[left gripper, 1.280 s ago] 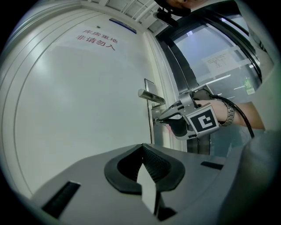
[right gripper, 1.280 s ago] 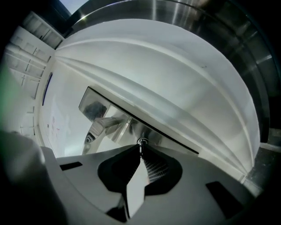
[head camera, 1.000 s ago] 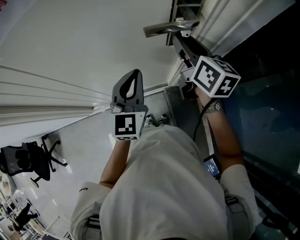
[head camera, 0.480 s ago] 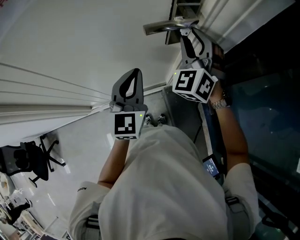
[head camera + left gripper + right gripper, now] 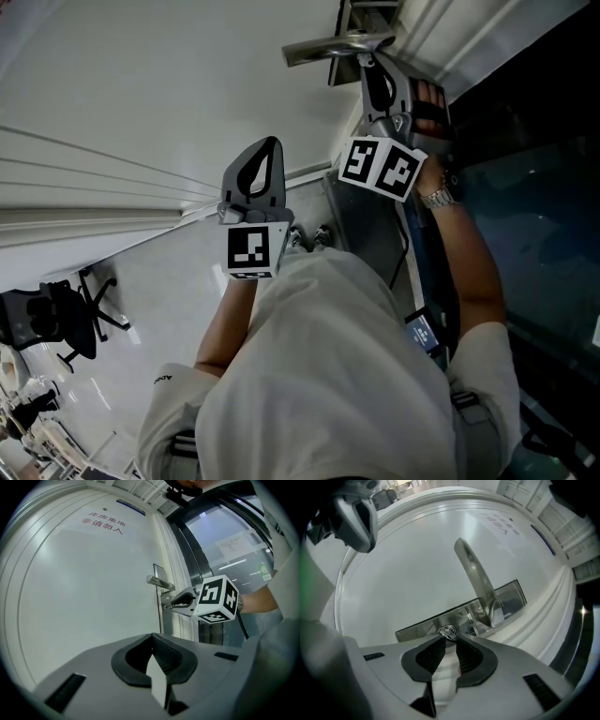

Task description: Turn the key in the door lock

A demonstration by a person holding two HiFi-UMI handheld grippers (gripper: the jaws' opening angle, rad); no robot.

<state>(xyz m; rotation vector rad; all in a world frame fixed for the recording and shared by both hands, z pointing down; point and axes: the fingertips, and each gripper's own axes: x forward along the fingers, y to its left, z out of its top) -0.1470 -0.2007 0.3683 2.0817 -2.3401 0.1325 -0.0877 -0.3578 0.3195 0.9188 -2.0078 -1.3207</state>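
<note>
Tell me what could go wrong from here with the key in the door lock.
1. The right hand-held gripper, whose jaws have just been closing, pinches the key only at its very tips. A turn could make it slip off.
2. The door handle sits close beside the key on the same lock plate. Rolling the gripper might knock it.

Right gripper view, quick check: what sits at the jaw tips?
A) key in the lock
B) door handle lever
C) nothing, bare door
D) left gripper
A: the right gripper has just been closing its jaws, and the key, stuck in the lock plate, sits right between their tips.
</note>
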